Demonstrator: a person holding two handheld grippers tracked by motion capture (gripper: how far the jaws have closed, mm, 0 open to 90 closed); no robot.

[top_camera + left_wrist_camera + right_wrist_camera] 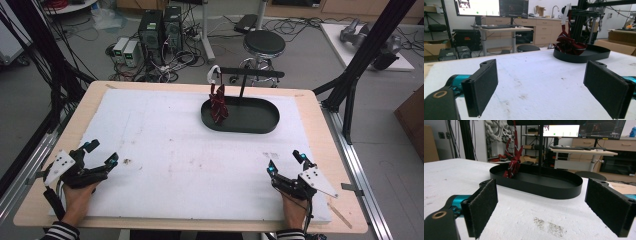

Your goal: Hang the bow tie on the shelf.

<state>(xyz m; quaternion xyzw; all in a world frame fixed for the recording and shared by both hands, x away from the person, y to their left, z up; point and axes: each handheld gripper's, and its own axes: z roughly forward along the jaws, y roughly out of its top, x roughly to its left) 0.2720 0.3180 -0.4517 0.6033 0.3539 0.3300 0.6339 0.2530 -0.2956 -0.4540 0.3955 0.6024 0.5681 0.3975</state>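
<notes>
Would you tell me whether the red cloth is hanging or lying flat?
Hanging: the red cloth dangles from a white hook, its lower end in the black tray.

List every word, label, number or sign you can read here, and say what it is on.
No text can be read.
Monitors behind the table: screen content too small and blurred.
Orange label on the black box under the desk: blurred.
Grippers, black tray and red cloth: no lettering seen.
</notes>
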